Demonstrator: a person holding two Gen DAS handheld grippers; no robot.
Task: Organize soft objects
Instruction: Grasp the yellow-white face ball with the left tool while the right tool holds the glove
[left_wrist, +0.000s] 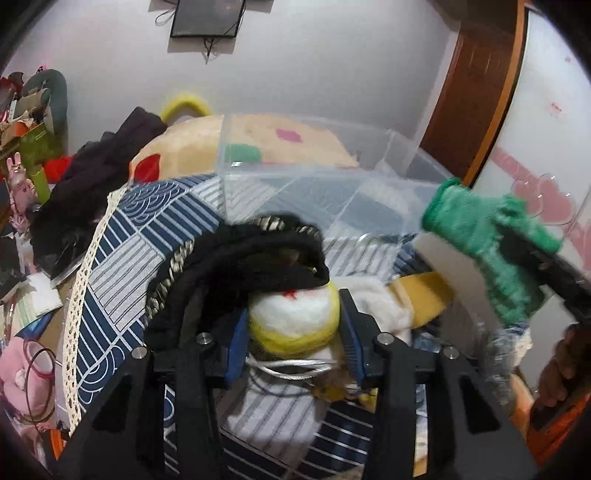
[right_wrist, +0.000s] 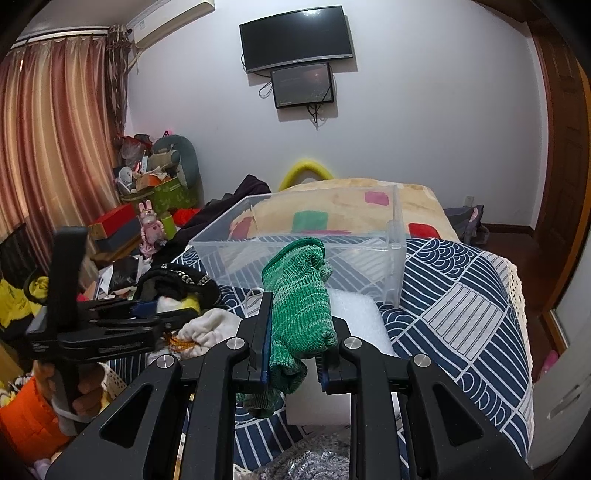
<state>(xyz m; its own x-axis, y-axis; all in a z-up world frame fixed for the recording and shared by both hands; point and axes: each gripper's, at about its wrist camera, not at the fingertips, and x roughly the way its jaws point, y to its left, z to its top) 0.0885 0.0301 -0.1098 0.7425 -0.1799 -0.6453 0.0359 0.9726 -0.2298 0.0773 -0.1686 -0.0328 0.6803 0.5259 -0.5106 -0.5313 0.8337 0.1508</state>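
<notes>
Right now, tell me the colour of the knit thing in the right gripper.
Green knit glove, lighter flecks; right wrist view shows it best.

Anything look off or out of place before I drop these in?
The clear bin sits empty and tilted on the bedspread. A black knit item drapes over the white-and-yellow plush in the left tool.
</notes>
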